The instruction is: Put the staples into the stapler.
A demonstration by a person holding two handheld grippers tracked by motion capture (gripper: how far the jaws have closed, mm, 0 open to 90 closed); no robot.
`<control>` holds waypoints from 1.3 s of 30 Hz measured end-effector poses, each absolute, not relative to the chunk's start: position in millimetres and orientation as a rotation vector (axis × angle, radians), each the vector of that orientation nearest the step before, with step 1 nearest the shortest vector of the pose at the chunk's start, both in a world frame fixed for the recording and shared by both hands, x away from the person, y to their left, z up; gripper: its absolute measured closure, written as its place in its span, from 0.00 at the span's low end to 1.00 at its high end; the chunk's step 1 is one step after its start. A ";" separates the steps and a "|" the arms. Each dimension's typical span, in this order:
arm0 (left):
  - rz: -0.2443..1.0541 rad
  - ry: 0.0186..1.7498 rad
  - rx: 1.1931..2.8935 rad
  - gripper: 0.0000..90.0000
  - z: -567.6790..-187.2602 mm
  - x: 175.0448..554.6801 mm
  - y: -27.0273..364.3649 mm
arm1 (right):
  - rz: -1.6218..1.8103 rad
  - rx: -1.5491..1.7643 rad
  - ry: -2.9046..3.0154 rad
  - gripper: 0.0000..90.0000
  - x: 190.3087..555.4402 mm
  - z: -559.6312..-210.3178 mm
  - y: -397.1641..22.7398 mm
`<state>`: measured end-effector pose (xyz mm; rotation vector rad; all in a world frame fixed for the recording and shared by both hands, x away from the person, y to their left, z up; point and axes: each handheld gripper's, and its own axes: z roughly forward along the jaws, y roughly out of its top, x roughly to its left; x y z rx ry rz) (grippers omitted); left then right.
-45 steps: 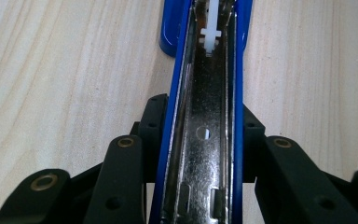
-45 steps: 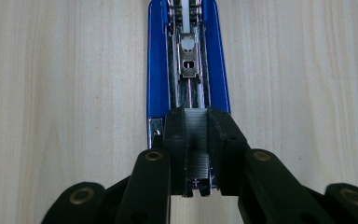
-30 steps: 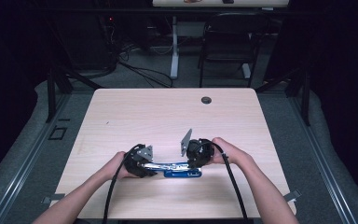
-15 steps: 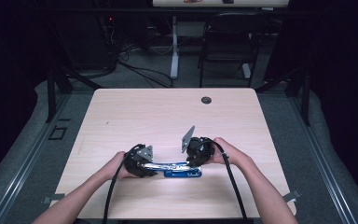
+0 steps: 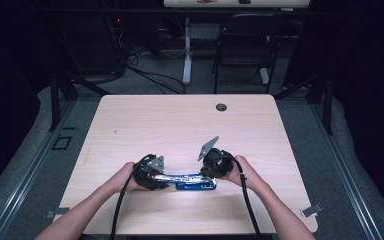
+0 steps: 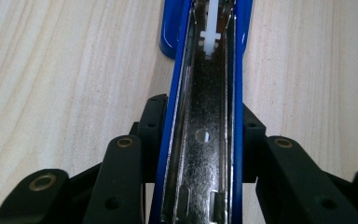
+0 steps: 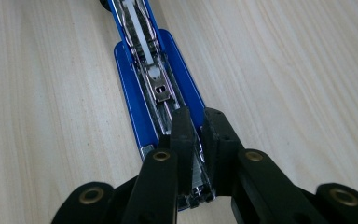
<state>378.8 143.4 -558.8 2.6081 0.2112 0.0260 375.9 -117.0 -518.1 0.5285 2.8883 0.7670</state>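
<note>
The pale wood-grain table [image 5: 180,125] bore little: a small dark grommet hole [image 5: 221,107] at its far edge, and the work near the person's side. There a blue plastic and bright metal stapler [image 5: 192,181] lay lengthwise from left to right, opened out flat so that its steel staple channel [image 6: 205,154] faced up. That placing seemed meant to give access to the magazine, probably for loading or clearing staples.

The left gripper [image 5: 150,172] held the stapler's left end, its black jaws clamped against the two blue side walls, apparently to steady the body against the table while the other hand worked. The right gripper [image 5: 214,167] came in from the right end; its jaws had just been closing and stood nearly together inside the channel, seemingly pinching a small metal part there, though exactly what they gripped I could not tell. Beyond them the white plastic pusher [image 7: 144,44] sat along the channel.
</note>
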 end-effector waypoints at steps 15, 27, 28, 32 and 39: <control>0.052 0.184 2.543 0.73 -550.3 375.4 140.1 | 0.887 0.669 2.848 1.00 370.0 -520.0 -117.1; 0.084 0.233 2.429 0.73 -547.1 373.3 133.8 | 0.882 0.666 2.844 1.00 369.6 -518.1 -122.3; 0.098 0.236 2.415 0.72 -545.4 372.3 132.5 | 0.885 0.673 2.842 1.00 369.0 -517.9 -123.5; 0.131 0.235 2.387 0.68 -540.6 368.5 122.8 | 0.881 0.681 2.837 1.00 367.6 -517.0 -127.4; 0.127 0.249 2.368 0.61 -537.9 366.8 103.8 | 0.871 0.679 2.833 1.00 366.0 -517.3 -131.5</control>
